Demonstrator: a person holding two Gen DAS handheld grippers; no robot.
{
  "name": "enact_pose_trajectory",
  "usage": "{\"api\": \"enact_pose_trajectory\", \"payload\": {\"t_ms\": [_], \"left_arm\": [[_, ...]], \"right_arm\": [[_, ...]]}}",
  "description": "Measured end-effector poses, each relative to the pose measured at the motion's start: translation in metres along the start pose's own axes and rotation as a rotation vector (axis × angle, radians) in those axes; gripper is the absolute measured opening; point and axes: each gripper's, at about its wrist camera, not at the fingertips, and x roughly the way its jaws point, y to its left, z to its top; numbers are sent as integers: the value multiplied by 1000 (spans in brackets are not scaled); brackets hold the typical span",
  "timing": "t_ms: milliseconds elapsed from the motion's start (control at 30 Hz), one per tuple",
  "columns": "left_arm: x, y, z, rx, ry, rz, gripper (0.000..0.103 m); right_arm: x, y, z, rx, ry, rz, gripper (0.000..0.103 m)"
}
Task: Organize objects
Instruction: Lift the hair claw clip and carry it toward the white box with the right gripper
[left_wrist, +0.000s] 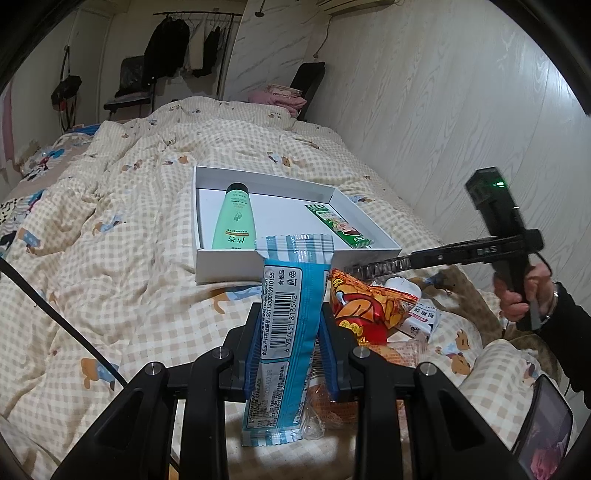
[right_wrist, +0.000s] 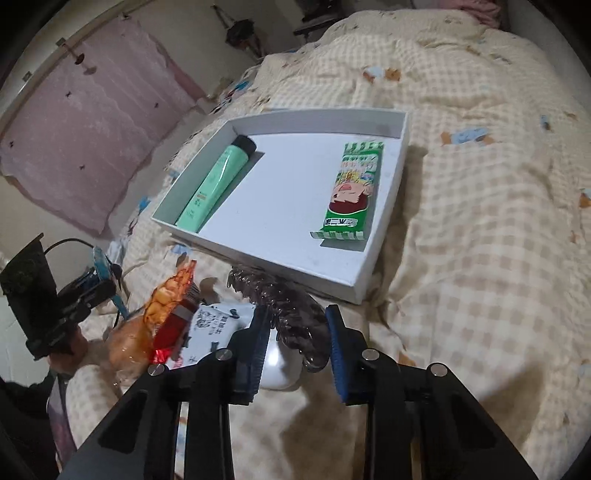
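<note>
- Left tongs (left_wrist: 284, 343) clenched on blue snack packet (left_wrist: 282, 332), upright, short of the white box (left_wrist: 225, 267) on the bed (left_wrist: 110, 206); thin wrapper could slide out.
- Right tongs (right_wrist: 297, 350) straddle dark hair claw (right_wrist: 284, 314), beside the box; whether the pads bite, cannot tell. Slick curved claw could twist free.
- Box sits on soft quilt, may tip.

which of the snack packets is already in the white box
The green snack bar, lying by the white box's right wall; the blue one is gripped, the orange one lies outside.
</note>
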Motion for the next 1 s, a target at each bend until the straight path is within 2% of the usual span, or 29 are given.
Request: {"api": "enact_pose_trajectory", "payload": {"t_ms": [233, 333, 433, 500, 633, 833, 933, 967, 1000], "left_arm": [[0, 0, 0, 2, -1, 2, 31], [0, 0, 0, 2, -2, 2, 31], [0, 0, 0, 2, -1, 1, 31], [-1, 0, 0, 3, -3, 2, 31], [-1, -1, -1, 8, -3, 4, 31], [0, -1, -1, 5, -1, 2, 31], [0, 0, 0, 4, 1, 0, 31], [0, 0, 0, 4, 1, 1, 31], [0, 0, 0, 4, 1, 1, 31]], "right_arm": [[-34, 27, -15, -1, -73, -51, 28], [-48, 38, -28, 0, -79, -80, 28], [-47, 52, -45, -35, -47, -141, 28], [-39, 56, -53, -45, -7, -152, 28], [-22, 63, -65, -102, 67, -135, 28], [-9, 59, -63, -104, 91, -123, 29], [-4, 53, -61, -95, 105, -111, 33], [-1, 51, -60, -92, 111, -108, 38], [0, 49, -58, -89, 112, -107, 47]]}}
